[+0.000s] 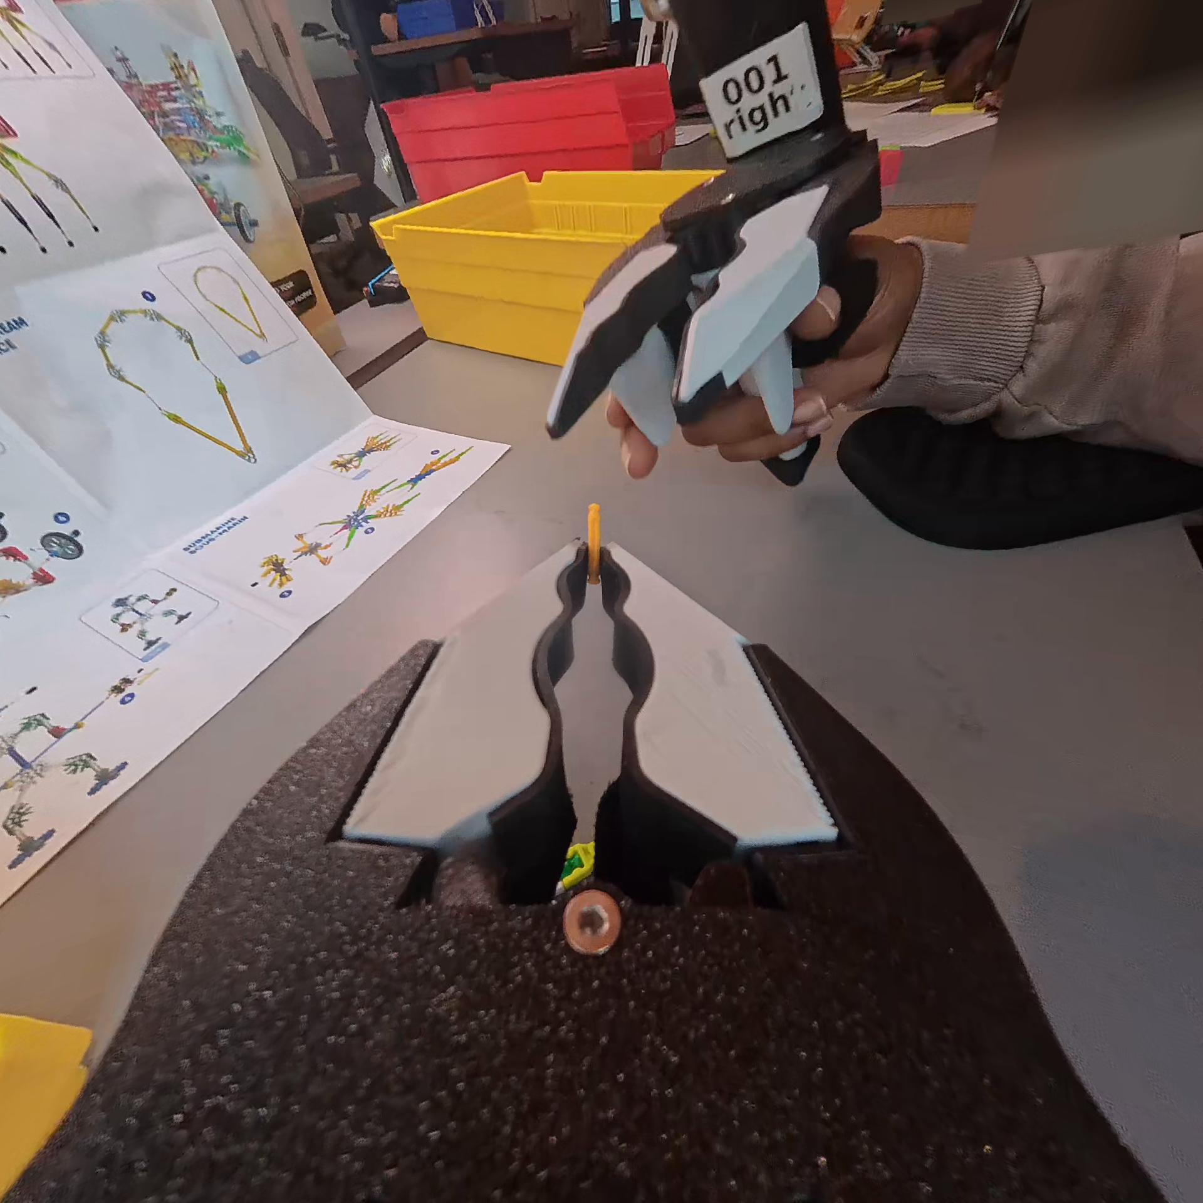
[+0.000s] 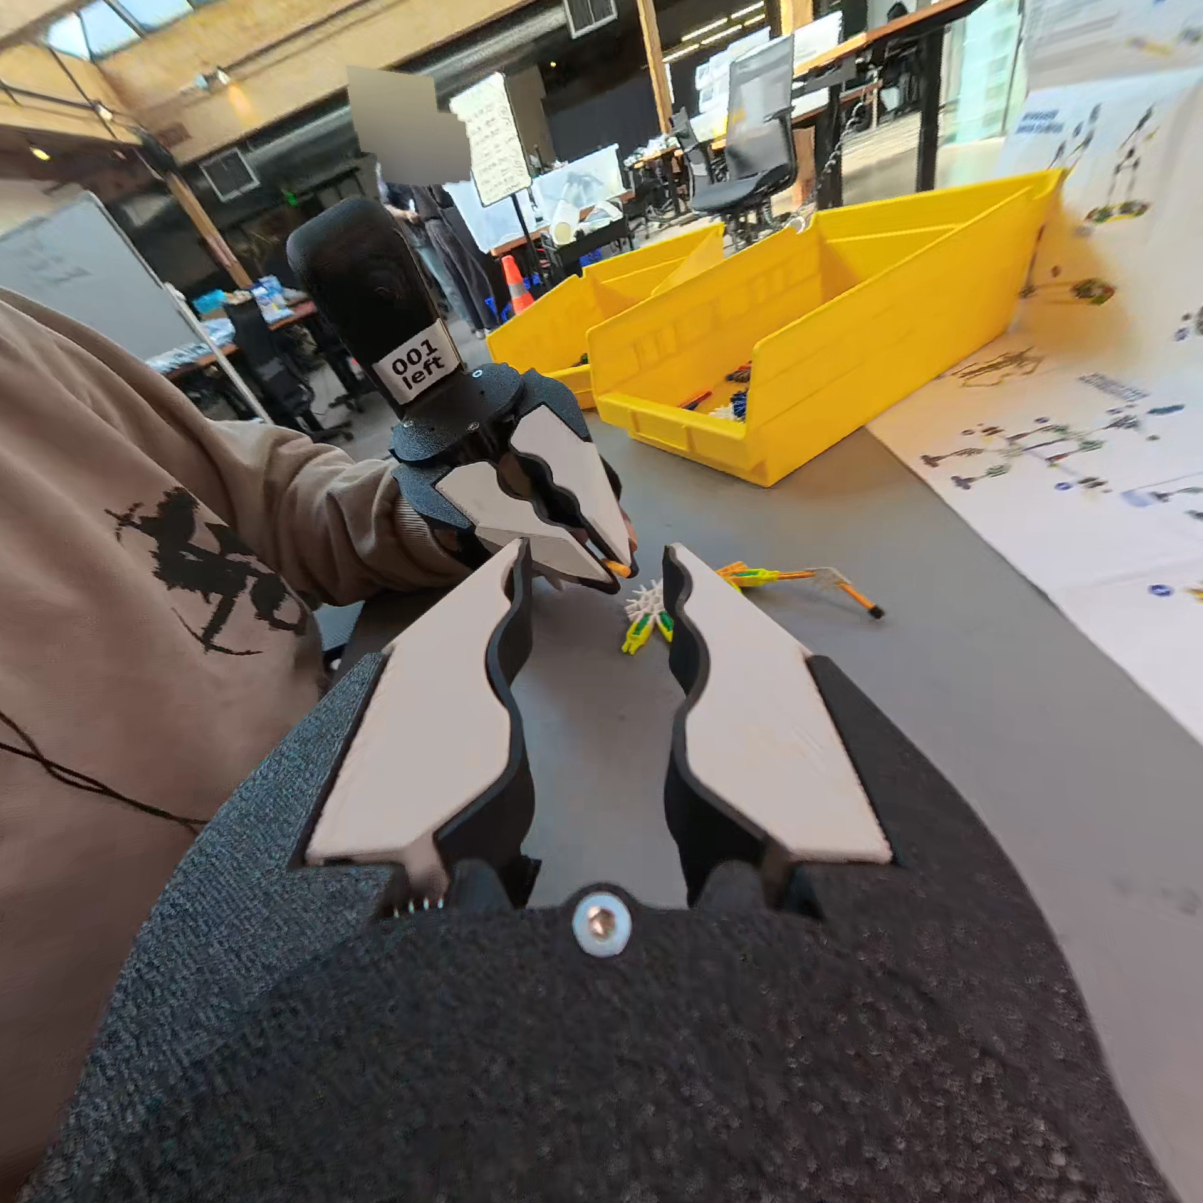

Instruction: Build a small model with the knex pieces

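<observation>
— Orange: what pinches that little rod?
— The left gripper, fingers nipped tight on it at their tips, above the grey tabletop.
— The right gripper?
— Fingers spread wide, holding nothing, over the white-and-green connector piece near the yellow bins.

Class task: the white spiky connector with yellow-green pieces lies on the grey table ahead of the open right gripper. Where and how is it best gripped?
Probably across the white spiky connector's round hub, coming from above: it seems to lie flat, and the right gripper is open.
</observation>
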Motion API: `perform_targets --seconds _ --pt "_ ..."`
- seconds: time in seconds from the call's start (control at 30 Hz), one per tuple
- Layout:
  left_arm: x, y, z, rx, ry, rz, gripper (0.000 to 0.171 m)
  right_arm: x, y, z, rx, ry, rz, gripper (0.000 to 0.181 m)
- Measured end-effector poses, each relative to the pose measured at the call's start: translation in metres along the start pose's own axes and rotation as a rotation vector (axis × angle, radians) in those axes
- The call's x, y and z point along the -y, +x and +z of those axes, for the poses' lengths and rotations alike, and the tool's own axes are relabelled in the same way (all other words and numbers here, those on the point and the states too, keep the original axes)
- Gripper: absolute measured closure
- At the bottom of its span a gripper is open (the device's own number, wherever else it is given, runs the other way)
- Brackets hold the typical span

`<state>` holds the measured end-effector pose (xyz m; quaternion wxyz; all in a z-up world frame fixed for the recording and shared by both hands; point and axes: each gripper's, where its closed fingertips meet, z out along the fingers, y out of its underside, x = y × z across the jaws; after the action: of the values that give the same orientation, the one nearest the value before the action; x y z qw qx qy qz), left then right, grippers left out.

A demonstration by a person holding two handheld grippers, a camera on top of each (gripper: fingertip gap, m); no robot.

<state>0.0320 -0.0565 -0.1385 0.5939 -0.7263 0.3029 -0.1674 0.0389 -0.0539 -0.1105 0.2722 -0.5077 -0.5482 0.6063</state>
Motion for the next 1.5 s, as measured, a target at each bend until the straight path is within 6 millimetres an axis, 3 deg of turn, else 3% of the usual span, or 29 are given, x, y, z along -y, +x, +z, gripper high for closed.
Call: perform_targets --seconds 0.23,0.5,0.57,0.67,0.77,0.83,0.9,0.97,1.03,1.13,1.23,1.3,1.33,1.4,1.5 --pt "0.011 -0.004 -0.011 0.115 0.046 0.216 0.169 -0.008 -0.001 0.008 0.036 0.0 0.111 0.151" --pt "0.009 0.006 -0.007 0.144 0.02 0.365 0.169 -0.013 -0.003 0.016 0.054 -0.004 0.142 0.167" --pt "0.008 0.007 -0.006 0.14 0.014 0.37 0.169 -0.014 -0.007 0.018 0.075 -0.002 0.146 0.179" --pt "0.008 0.008 -0.006 0.132 0.018 0.358 0.169 -0.012 -0.009 0.018 0.071 0.001 0.106 0.179" --pt "0.011 0.004 -0.007 0.096 0.045 0.222 0.166 0.002 -0.006 0.008 0.035 0.052 0.043 0.179" --pt "0.013 -0.007 -0.01 0.083 0.066 0.065 0.16 0.026 0.011 -0.013 -0.091 0.142 -0.048 0.179" --pt "0.018 -0.025 -0.019 0.089 0.102 -0.074 0.147 0.052 0.04 -0.053 -0.341 0.217 -0.198 0.179" --pt "0.017 -0.049 -0.03 0.123 0.104 -0.161 0.142 0.073 0.071 -0.109 -0.636 0.256 -0.323 0.179" --pt "0.007 -0.074 -0.041 0.182 0.054 -0.214 0.14 0.085 0.101 -0.179 -0.952 0.286 -0.381 0.179" --pt "-0.011 -0.097 -0.053 0.218 -0.021 -0.296 0.141 0.068 0.139 -0.275 -1.354 0.214 -0.358 0.18" --pt "-0.035 -0.098 -0.049 0.18 -0.123 -0.383 0.142 0.029 0.167 -0.339 -1.603 0.05 -0.252 0.178" --pt "-0.051 -0.093 -0.043 0.153 -0.19 -0.427 0.142 0.008 0.178 -0.358 -1.655 -0.004 -0.145 0.153" --pt "-0.058 -0.09 -0.039 0.142 -0.219 -0.441 0.142 0.008 0.178 -0.362 -1.668 0.016 -0.139 0.147" --pt "-0.069 -0.086 -0.033 0.134 -0.263 -0.454 0.142 0.025 0.168 -0.359 -1.665 0.085 -0.201 0.141" --pt "-0.082 -0.086 -0.024 0.147 -0.319 -0.459 0.145 0.067 0.138 -0.32 -1.546 0.208 -0.415 0.142"
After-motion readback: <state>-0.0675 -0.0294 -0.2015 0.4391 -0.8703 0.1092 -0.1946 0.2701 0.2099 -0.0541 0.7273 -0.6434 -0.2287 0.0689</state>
